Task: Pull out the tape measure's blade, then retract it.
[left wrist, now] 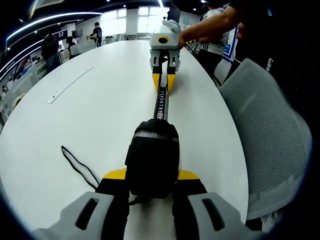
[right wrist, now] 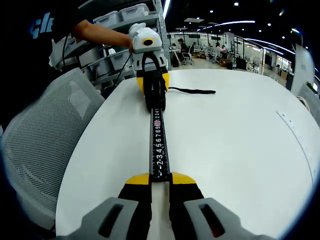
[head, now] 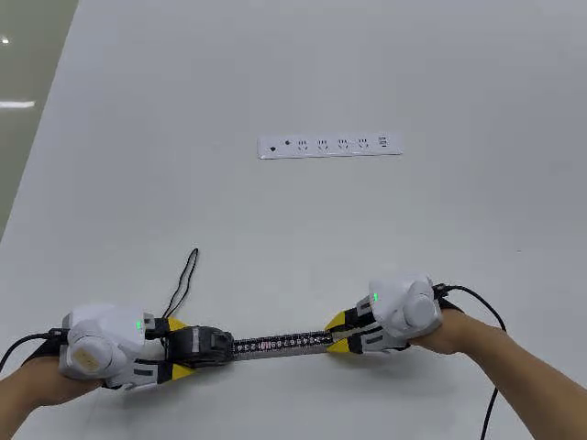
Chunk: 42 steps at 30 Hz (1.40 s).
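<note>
A black tape measure case (head: pixel 197 346) (left wrist: pixel 152 157) rests just above the white table at the near left, with my left gripper (head: pixel 177 347) (left wrist: pixel 151 176) shut on it. Its black blade (head: pixel 280 345) (left wrist: pixel 161 102) (right wrist: pixel 158 142), printed with white numbers, runs out straight to the right. My right gripper (head: pixel 337 334) (right wrist: pixel 160 178) is shut on the blade's end. In the left gripper view, the right gripper (left wrist: pixel 164 80) is far along the blade. The right gripper view has the left gripper (right wrist: pixel 153 85) and the case (right wrist: pixel 154 92) at the blade's far end.
A thin black wrist strap (head: pixel 182 283) (left wrist: pixel 77 165) (right wrist: pixel 192 91) trails from the case across the table. A white power strip (head: pixel 330 146) (left wrist: pixel 70 85) (right wrist: pixel 300 140) lies flat farther back. A grey mesh chair (left wrist: pixel 272 135) (right wrist: pixel 40 145) stands by the table's near edge. People sit in the background.
</note>
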Available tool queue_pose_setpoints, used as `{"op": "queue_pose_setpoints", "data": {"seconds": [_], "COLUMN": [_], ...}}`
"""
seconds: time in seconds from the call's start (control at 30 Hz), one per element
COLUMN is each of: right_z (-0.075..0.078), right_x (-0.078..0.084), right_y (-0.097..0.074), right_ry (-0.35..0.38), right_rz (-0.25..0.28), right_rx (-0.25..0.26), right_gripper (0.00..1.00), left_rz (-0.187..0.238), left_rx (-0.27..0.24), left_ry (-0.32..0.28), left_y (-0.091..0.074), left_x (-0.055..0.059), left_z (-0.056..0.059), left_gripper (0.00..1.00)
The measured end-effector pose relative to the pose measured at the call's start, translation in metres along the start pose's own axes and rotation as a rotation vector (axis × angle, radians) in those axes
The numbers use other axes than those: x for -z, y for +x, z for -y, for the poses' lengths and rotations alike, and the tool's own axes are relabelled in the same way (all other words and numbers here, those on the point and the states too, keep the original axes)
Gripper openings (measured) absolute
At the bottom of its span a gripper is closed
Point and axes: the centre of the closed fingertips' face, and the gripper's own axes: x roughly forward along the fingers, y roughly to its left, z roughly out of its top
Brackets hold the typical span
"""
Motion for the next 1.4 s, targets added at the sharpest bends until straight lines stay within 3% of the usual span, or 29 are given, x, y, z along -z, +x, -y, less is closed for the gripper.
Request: {"op": "queue_pose_setpoints", "data": {"seconds": [1.4], "right_z": [-0.001], "right_x": [0.019], "right_y": [-0.015], "right_ry": [0.018], "right_rz": [-0.023], "right_rx": [-0.006], "right_gripper": [0.1], "left_rz": [-0.003], "left_rx": [0.009], "left_ry": [0.0], "left_y": [0.001], "left_x": [-0.001], "left_z": [0.0], "left_gripper": [0.29]}}
